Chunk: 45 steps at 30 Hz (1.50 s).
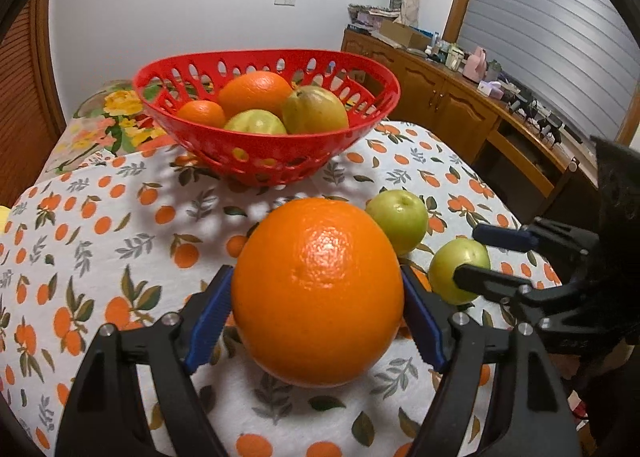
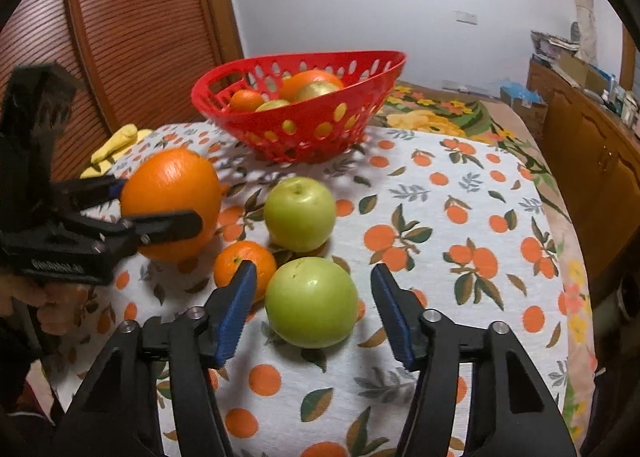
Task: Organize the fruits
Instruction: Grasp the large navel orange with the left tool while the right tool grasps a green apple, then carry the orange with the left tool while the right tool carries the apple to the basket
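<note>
My left gripper [image 1: 318, 309] is shut on a large orange [image 1: 318, 293], held just above the tablecloth; both also show in the right wrist view, the left gripper [image 2: 160, 209] and the orange [image 2: 172, 193]. My right gripper [image 2: 314, 309] is open around a green apple [image 2: 312, 307] that rests on the cloth, not touching it. A second green apple [image 2: 300, 213] and a small mandarin [image 2: 244, 263] lie close by. A red perforated basket [image 1: 256, 161] stands farther back with oranges and yellow-green fruit inside. In the left wrist view the right gripper [image 1: 476, 257] is beside a green apple [image 1: 448, 269].
The table carries an orange-print cloth [image 2: 440, 217] over a floral cloth [image 2: 436, 117]. A yellow object [image 2: 116, 141] lies at the table's left edge. A wooden sideboard [image 1: 460, 97] with clutter stands to the right, a wooden door [image 2: 120, 37] to the left.
</note>
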Each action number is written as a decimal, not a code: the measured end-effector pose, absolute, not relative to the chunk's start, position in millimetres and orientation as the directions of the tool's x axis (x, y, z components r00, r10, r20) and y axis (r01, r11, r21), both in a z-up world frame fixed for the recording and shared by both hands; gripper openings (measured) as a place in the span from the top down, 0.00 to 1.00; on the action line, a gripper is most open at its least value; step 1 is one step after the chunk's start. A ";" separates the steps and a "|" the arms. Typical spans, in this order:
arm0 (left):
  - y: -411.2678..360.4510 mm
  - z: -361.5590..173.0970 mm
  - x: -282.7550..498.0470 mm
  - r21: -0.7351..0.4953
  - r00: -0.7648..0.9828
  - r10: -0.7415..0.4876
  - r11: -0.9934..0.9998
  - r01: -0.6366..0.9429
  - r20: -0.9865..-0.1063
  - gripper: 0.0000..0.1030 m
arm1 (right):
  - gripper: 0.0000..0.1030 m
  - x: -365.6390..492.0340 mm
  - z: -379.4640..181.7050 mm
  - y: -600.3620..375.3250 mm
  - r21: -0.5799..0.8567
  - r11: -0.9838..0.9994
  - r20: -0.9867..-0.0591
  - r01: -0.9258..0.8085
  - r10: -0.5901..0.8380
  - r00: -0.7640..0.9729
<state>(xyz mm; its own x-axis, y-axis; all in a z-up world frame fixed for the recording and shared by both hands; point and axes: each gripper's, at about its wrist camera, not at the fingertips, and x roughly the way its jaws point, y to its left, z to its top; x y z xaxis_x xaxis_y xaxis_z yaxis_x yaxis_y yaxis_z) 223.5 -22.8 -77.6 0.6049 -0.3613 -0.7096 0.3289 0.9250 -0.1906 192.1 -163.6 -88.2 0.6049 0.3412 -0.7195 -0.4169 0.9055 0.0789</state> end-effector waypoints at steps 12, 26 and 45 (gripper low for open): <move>-6.3 -64.1 208.3 -0.197 0.642 -0.368 0.925 0.325 -0.672 0.24 | 0.48 198.0 -105.8 -163.8 0.097 0.906 -0.758 -0.412 0.335 0.559; 1.1 -41.4 202.8 -0.199 0.677 -0.364 0.929 0.312 -0.639 0.24 | 0.48 190.3 -77.1 -167.5 0.097 0.905 -0.686 -0.415 0.363 0.630; -7.5 0.4 249.1 -0.152 0.709 -0.340 0.936 0.316 -0.617 0.24 | 0.48 233.0 -15.1 -170.0 0.089 0.889 -0.586 -0.450 0.412 0.698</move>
